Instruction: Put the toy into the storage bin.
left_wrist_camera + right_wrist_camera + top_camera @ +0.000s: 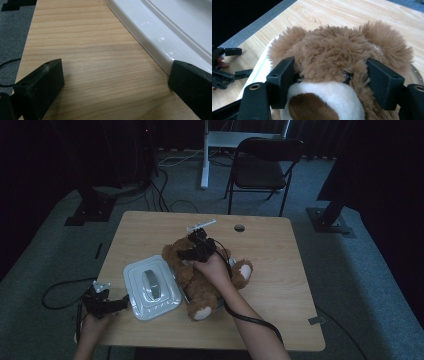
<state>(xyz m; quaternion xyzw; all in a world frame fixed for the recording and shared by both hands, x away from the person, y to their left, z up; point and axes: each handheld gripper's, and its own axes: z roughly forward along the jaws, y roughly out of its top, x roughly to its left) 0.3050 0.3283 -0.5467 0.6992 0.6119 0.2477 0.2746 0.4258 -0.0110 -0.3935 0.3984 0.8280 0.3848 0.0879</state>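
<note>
Pale wood tabletop (280,270) is carrying a brown teddy bear (200,280) lying at centre, a white lid (150,287) touching it at nine o'clock. The right gripper (329,85) is straddling the bear's head, jaws wide, pressing into fur. The left gripper (115,82) is sitting wide open, holding nothing, at the lid's corner.
</note>
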